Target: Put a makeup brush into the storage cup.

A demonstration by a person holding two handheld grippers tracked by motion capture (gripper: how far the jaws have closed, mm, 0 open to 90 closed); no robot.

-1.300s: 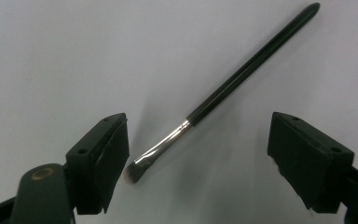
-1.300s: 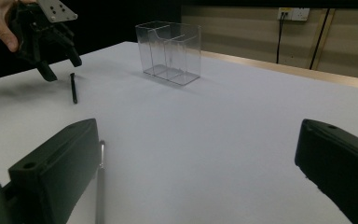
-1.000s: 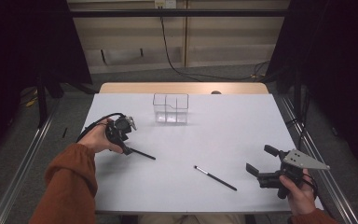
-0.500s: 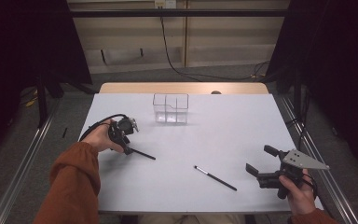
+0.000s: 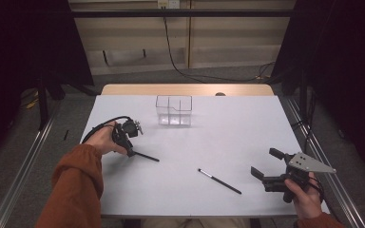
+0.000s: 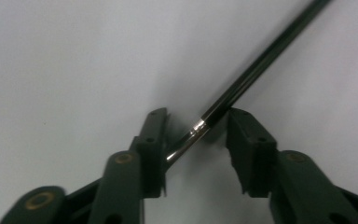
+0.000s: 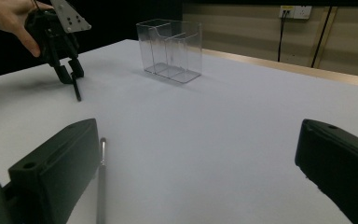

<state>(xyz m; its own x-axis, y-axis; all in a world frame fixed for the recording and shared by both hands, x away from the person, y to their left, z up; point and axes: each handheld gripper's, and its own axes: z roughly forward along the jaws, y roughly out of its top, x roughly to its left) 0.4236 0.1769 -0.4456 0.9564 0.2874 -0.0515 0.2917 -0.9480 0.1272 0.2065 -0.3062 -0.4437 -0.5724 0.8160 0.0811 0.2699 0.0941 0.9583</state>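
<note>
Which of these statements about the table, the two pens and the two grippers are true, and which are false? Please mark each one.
1. The clear box has a pen standing in it. False: both compartments look empty.
2. The left gripper has its fingers on either side of a black pen. True, with a gap on one side.
3. The right gripper is shut on a pen. False: it is wide open and holds nothing.
4. A second pen lies on the table between the two grippers. True.
</note>
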